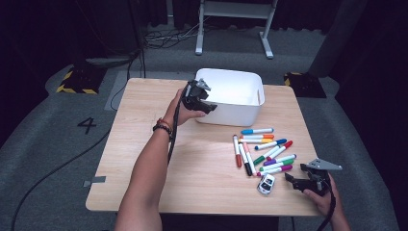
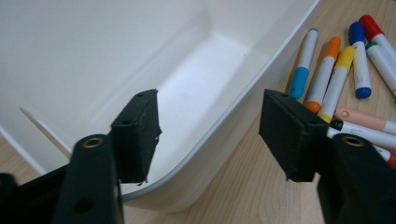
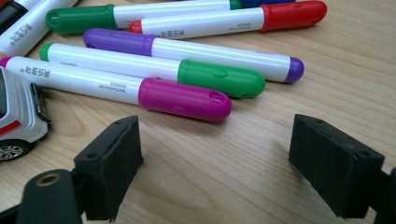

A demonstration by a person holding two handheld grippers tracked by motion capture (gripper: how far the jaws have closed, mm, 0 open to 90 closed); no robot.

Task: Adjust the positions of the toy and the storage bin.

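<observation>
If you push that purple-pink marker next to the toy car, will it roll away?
Probably a little. The magenta-capped marker is round and lies flat on the smooth wooden table, so a sideways nudge could roll it. It would likely stop soon against the green-capped marker right behind it. It looks like stiff, light plastic, so it shouldn't bend.

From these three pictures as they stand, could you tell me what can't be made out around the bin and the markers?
- White bin: part of its floor; the near wall hides it in the high view, the frame edge cuts it in the left gripper view.
- Toy car: cut off by the left edge in the right gripper view.
- Markers: printing too small in the high view.
- Left gripper: jaw gap unclear in the high view.
</observation>
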